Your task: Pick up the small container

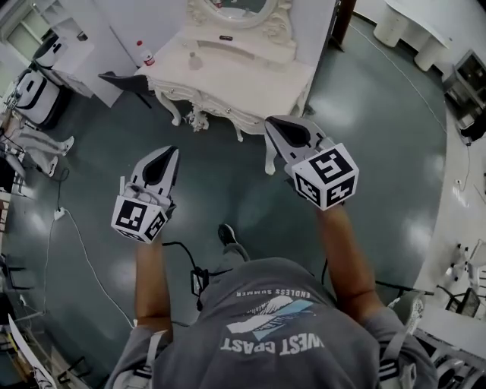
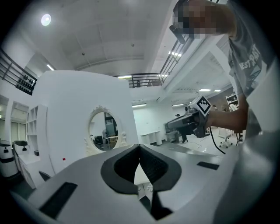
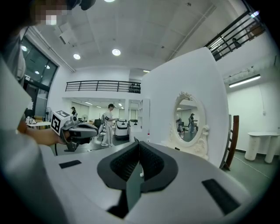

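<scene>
left gripper (image 1: 168, 153): jaws pressed together, nothing held | right gripper (image 1: 275, 128): same | container (image 1: 195, 59) barely made out on table (image 1: 258, 72), upper centre, near bottle (image 1: 144, 53)

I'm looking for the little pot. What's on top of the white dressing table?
On the dressing table stand a red-capped bottle, a small pale container and a small dark thing near the mirror. The tabletop behind the mirror is hidden.
</scene>
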`<move>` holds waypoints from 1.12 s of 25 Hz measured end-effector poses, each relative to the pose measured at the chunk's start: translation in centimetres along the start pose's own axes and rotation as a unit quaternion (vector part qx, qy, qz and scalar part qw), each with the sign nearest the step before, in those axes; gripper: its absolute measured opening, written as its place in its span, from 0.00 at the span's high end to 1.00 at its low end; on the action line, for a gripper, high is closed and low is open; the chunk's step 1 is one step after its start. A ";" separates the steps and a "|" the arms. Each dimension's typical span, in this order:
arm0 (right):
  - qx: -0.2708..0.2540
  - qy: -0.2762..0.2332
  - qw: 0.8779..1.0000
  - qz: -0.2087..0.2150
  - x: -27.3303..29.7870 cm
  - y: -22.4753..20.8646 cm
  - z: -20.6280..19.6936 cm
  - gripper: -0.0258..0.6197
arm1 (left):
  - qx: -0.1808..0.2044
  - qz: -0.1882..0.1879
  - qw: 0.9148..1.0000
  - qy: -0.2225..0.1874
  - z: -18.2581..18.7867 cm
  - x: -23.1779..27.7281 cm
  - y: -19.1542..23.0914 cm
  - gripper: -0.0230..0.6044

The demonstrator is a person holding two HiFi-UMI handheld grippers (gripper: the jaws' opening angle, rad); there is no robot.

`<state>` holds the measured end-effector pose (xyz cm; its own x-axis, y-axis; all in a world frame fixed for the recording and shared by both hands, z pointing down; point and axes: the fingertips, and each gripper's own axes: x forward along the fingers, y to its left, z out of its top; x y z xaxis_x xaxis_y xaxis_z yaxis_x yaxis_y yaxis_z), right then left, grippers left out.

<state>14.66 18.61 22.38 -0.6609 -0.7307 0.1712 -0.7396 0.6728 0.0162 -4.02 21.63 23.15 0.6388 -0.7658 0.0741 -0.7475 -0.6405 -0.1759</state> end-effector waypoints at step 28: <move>0.000 0.058 0.995 -0.081 21.0 -3.4 2.1 0.92 | -0.036 -0.059 0.997 -0.035 -4.5 7.8 24.1 0.94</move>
<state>3.05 0.75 23.82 -0.5140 -0.8113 0.2786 -0.8352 0.5474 0.0531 -17.93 -0.03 23.86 0.7328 -0.6801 0.0206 -0.6754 -0.7307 -0.0997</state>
